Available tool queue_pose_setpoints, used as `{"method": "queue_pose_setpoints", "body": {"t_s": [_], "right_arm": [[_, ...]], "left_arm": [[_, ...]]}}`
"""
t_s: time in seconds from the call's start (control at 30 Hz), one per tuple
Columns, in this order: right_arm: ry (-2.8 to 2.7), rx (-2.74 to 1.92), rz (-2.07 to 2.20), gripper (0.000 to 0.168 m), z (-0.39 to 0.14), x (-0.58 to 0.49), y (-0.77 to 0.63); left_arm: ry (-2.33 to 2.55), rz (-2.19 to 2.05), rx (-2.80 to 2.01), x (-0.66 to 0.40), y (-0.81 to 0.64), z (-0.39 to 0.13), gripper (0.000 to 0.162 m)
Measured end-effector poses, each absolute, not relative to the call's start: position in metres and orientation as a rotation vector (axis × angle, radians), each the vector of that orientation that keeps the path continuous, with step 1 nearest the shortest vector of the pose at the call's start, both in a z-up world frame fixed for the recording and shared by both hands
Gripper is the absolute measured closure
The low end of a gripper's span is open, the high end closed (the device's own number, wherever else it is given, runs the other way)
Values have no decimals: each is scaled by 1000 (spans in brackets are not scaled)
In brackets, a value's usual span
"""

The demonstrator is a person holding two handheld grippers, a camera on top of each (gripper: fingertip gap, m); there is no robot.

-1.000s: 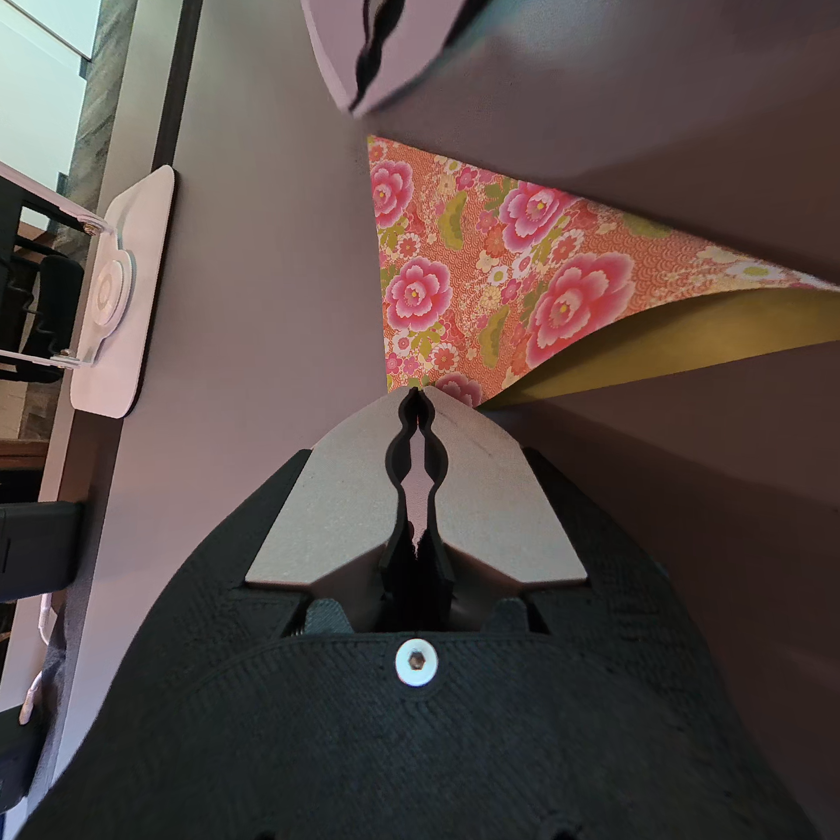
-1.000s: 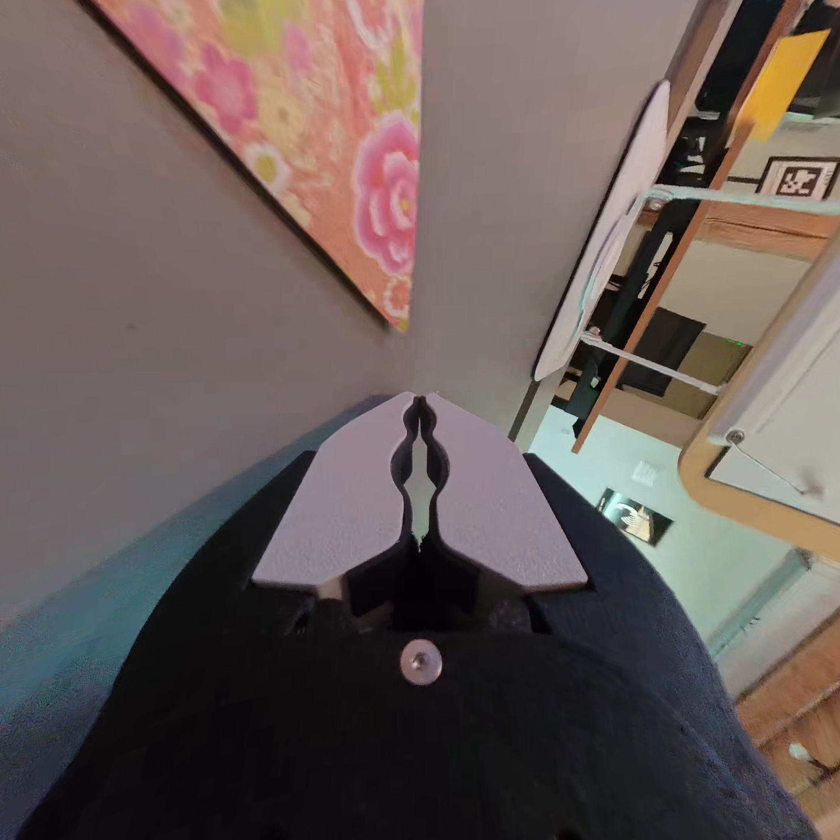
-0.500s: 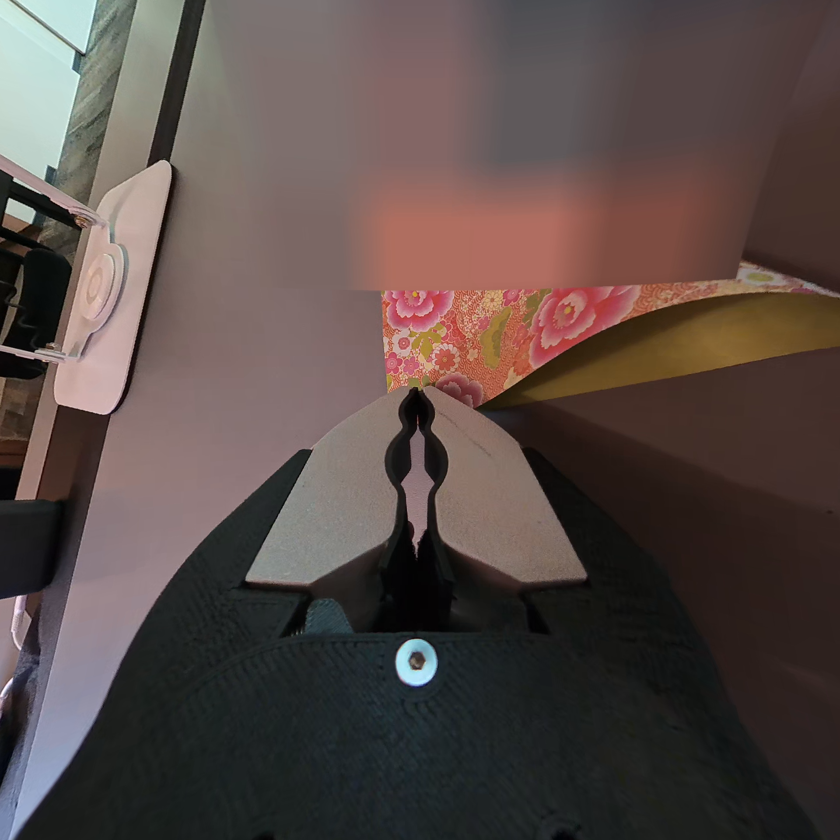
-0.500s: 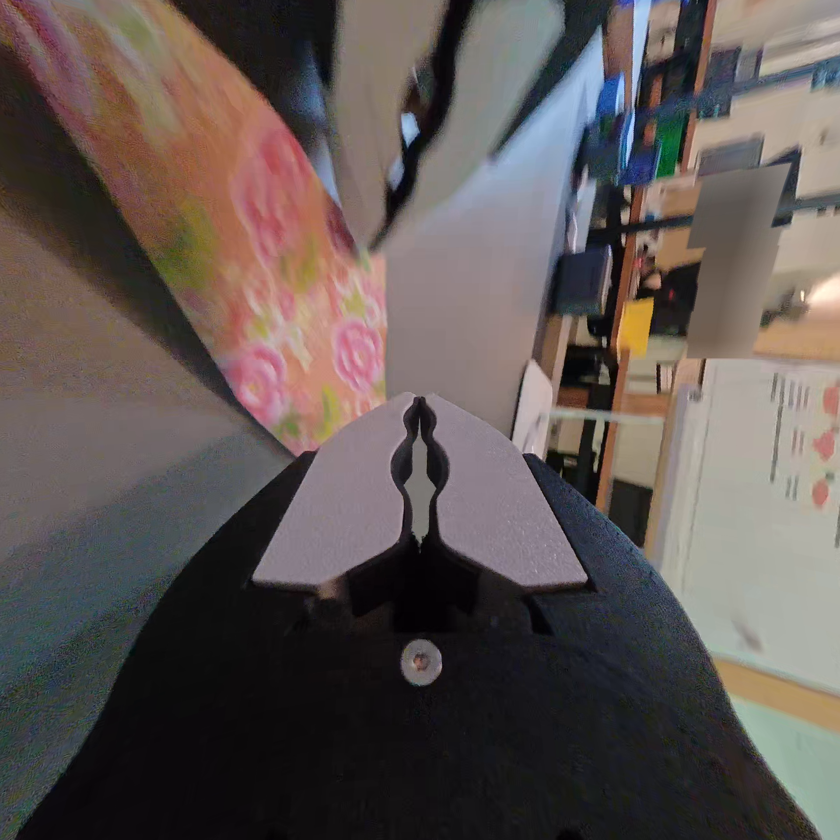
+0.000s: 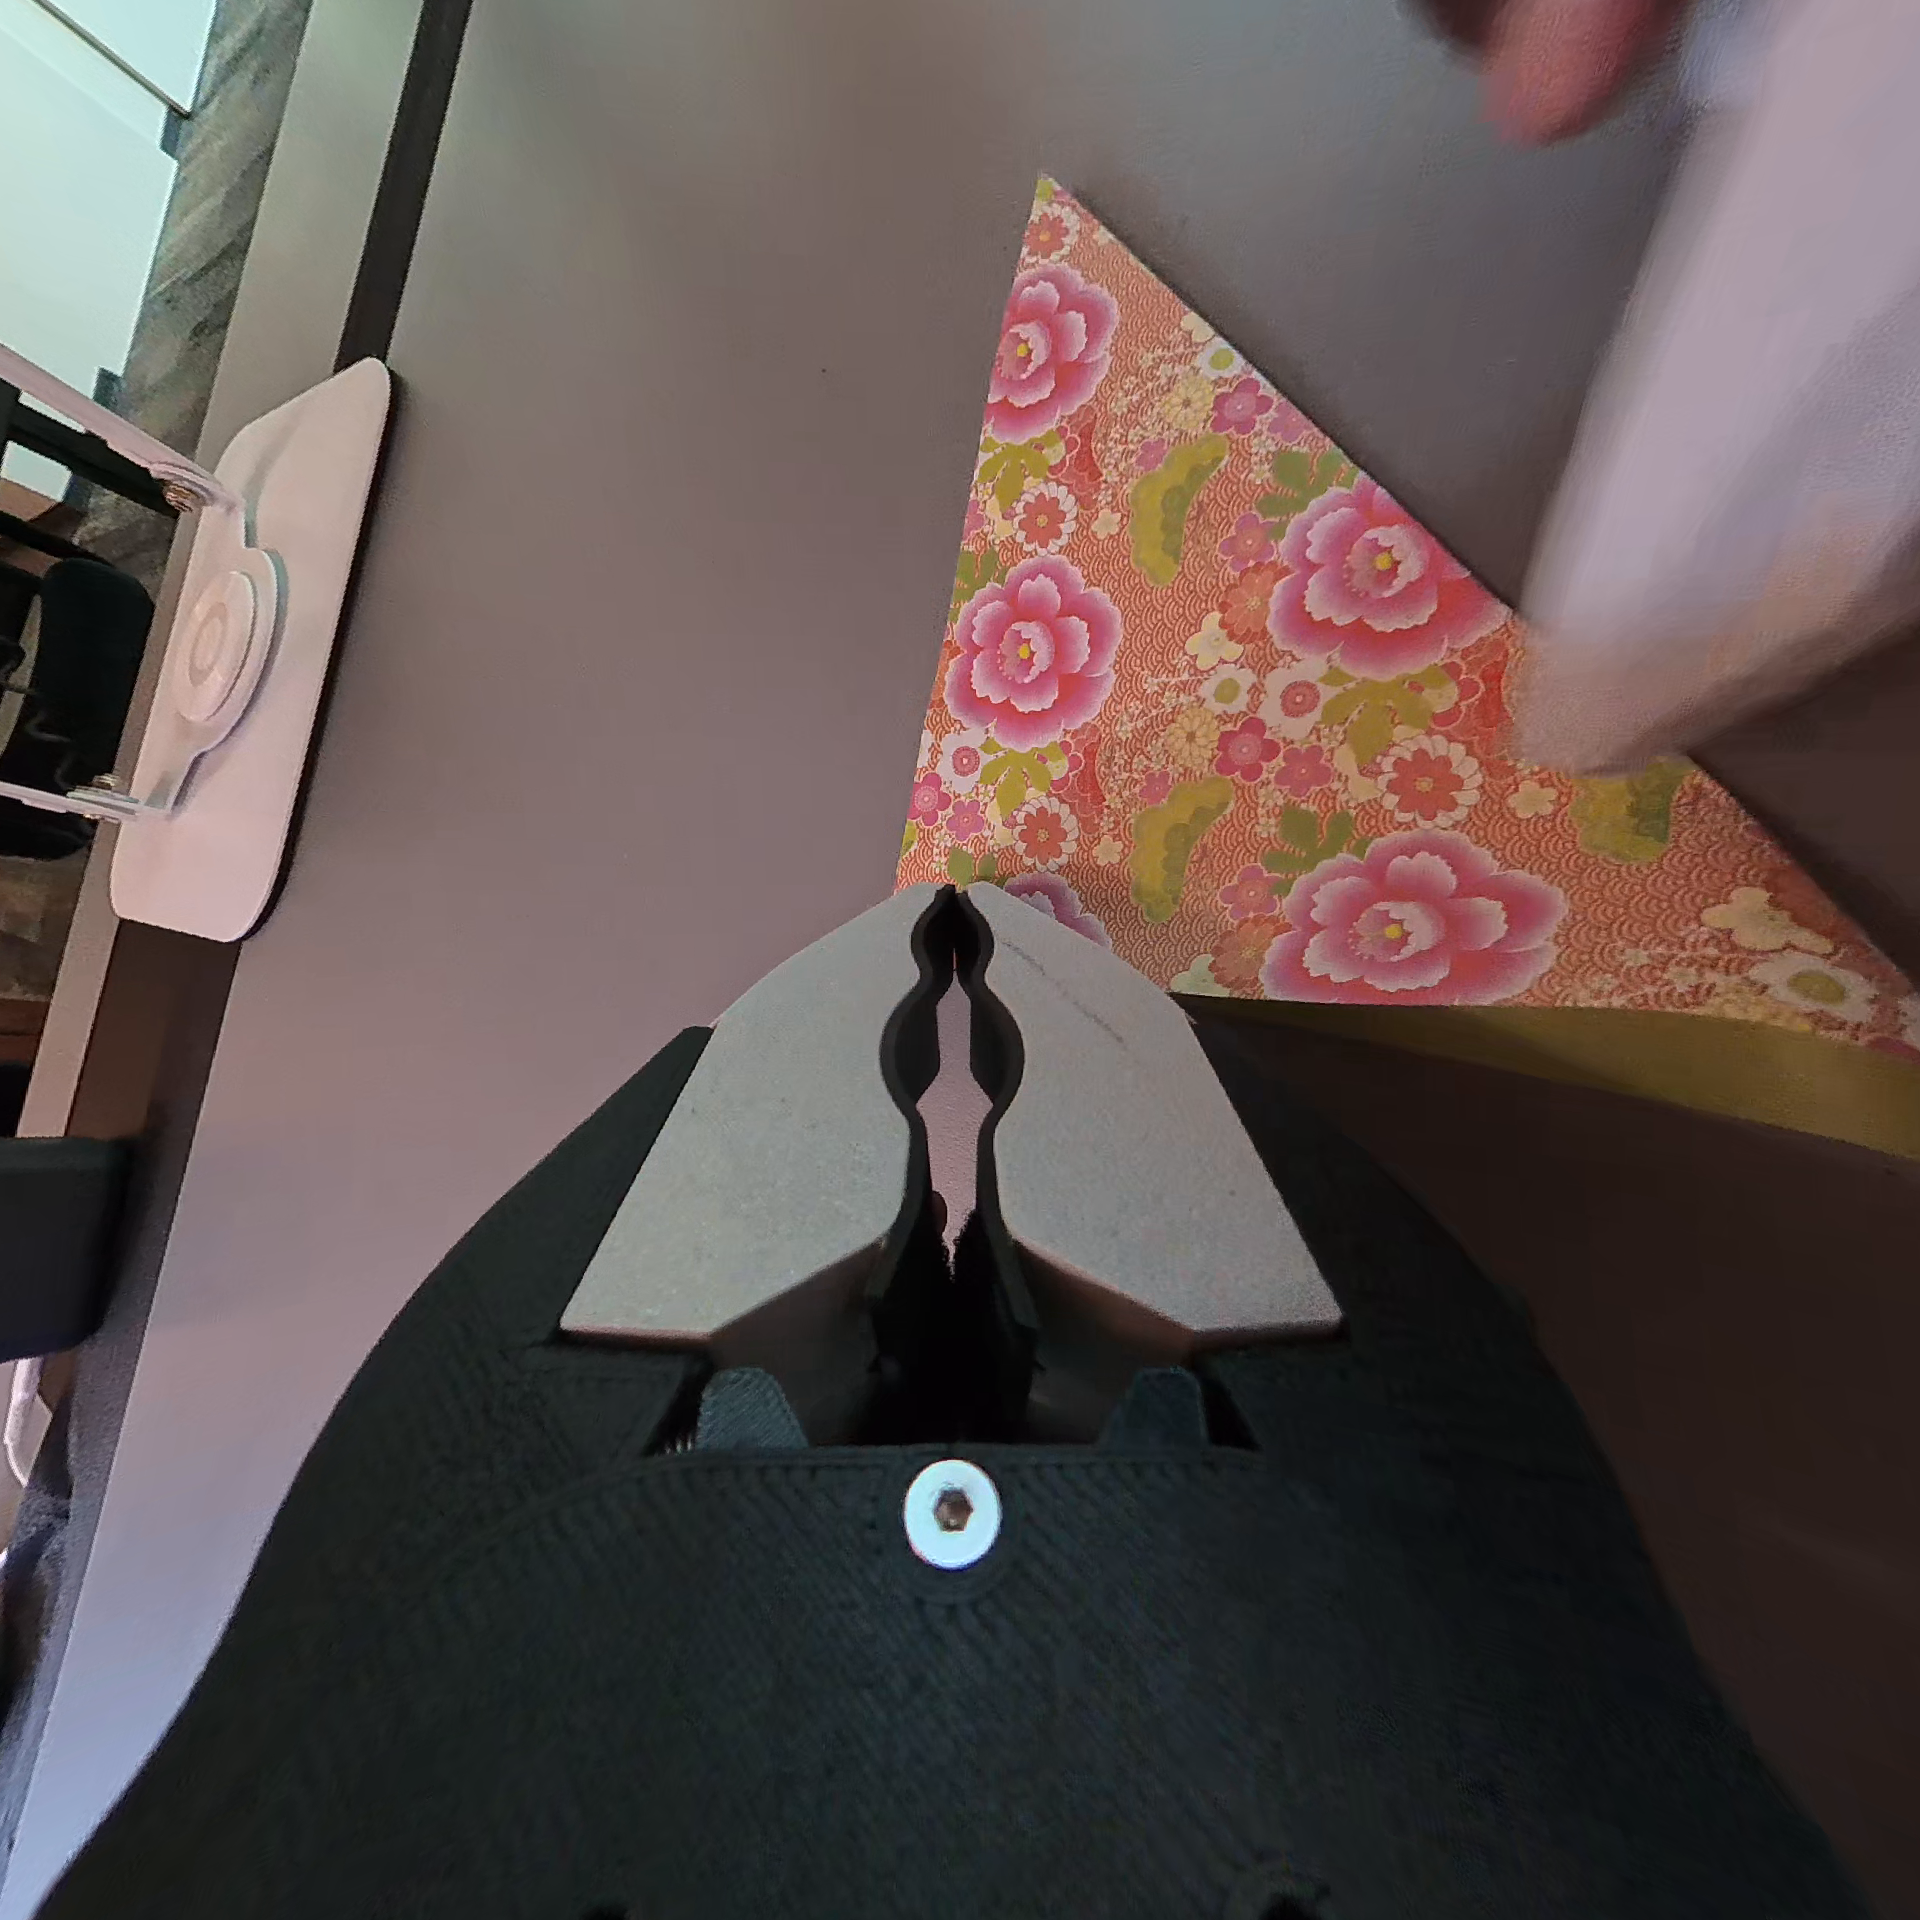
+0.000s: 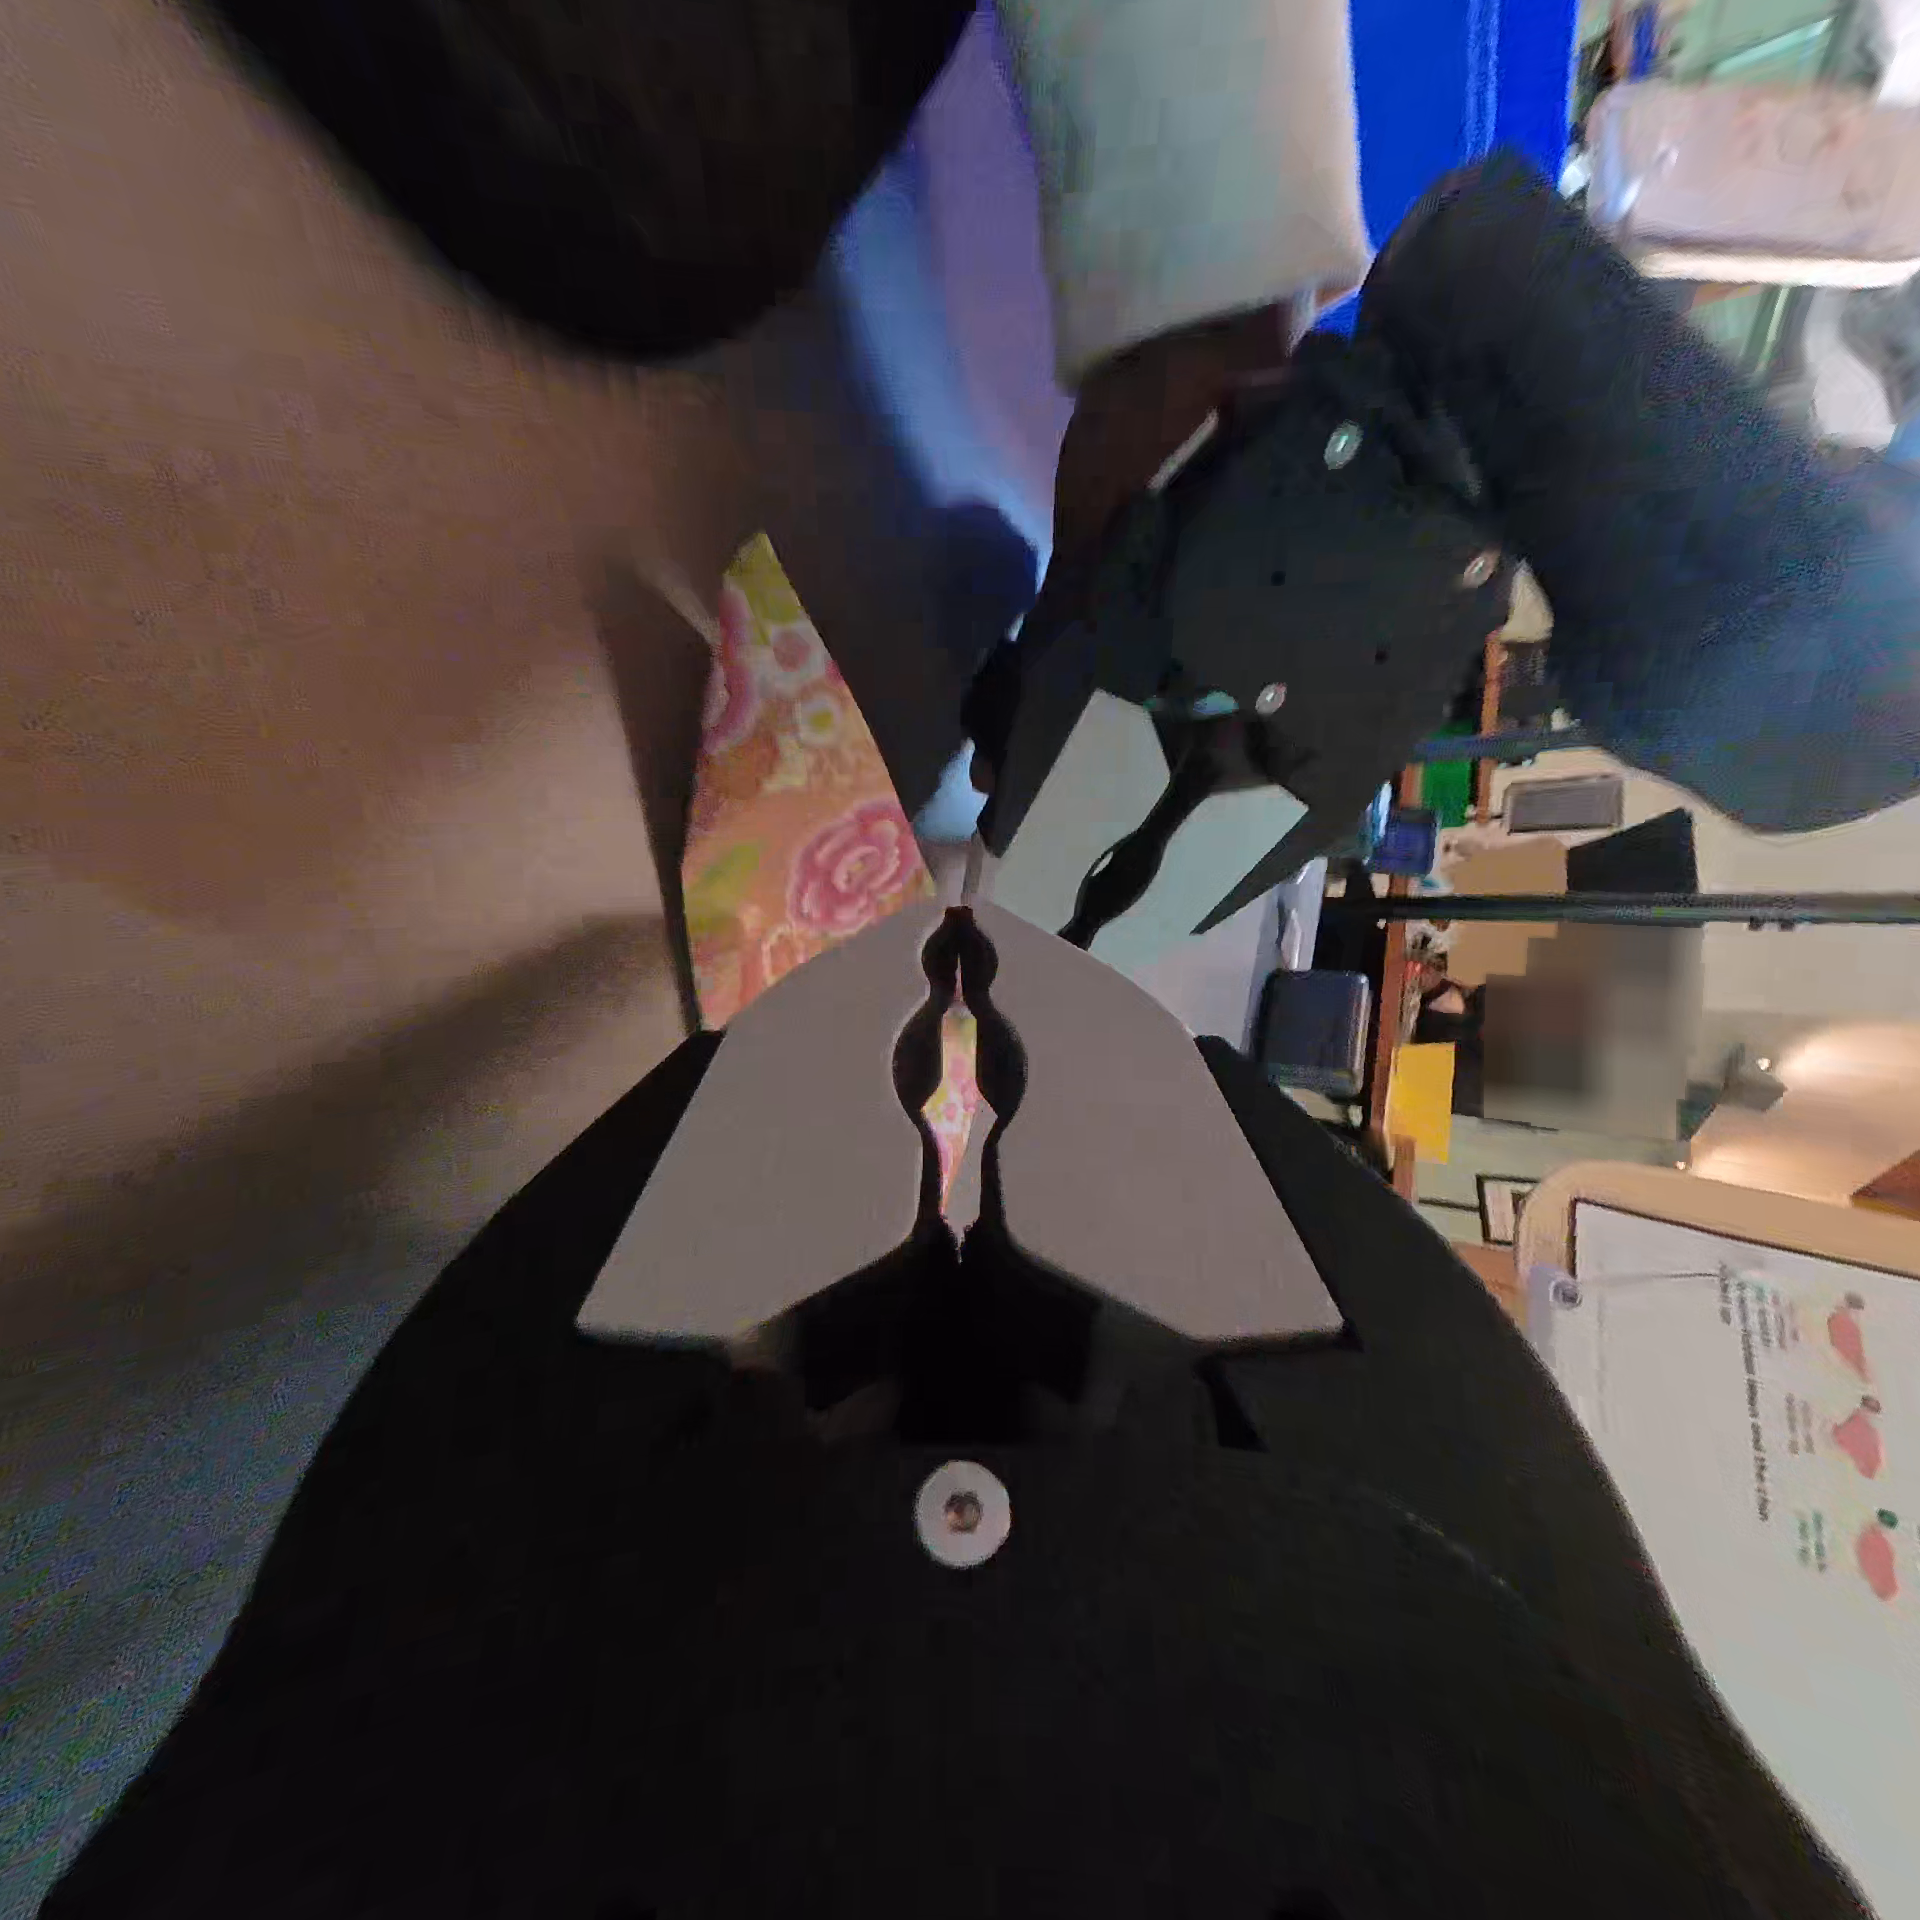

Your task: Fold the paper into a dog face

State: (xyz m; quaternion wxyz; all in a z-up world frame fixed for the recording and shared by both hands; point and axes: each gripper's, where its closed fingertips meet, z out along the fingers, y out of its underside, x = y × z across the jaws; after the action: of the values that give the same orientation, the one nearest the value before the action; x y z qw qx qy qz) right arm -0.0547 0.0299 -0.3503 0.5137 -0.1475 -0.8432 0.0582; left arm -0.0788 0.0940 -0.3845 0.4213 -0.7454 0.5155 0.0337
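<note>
The floral pink and orange paper (image 5: 1195, 727) lies on the grey table (image 5: 623, 520) as a triangle. Its near edge is lifted and shows an olive underside (image 5: 1558, 1070). My left gripper (image 5: 954, 906) is shut on the paper's near corner. It also shows in the right wrist view (image 6: 1086, 914), facing me. My right gripper (image 6: 958, 914) is shut, with the paper (image 6: 790, 831) just beyond its tips and showing through the gap between its fingers. In the left wrist view my right gripper (image 5: 1600, 686) is a white blur over the paper's far side. Whether it touches the paper I cannot tell.
A white pad (image 5: 229, 644) with a clear stand sits at the table's left edge, beside a dark border strip (image 5: 384, 208). A hand (image 5: 1538, 73) shows at the top right. A white sleeve (image 6: 1174, 156) and a white illustrated sheet (image 6: 1714, 1455) show in the right wrist view. One gripper's finger ends stand about 8 cm off the other's.
My right gripper has swung round from the table's edge to face the paper and the left gripper. My left gripper has kept its hold, and the paper's lifted edge now lies lower.
</note>
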Motion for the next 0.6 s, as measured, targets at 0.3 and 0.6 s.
{"method": "queue_pose_setpoints", "body": {"t_s": [0.3,0.6], "right_arm": [[-2127,-26,79,168,-380,-71,-26],[-2097,-233,31,168,-380,-83,2]], "left_arm": [[1283,60,-1872,-79,94,-385,161],[1289,71,-1865,-79,94,-384,161]]}}
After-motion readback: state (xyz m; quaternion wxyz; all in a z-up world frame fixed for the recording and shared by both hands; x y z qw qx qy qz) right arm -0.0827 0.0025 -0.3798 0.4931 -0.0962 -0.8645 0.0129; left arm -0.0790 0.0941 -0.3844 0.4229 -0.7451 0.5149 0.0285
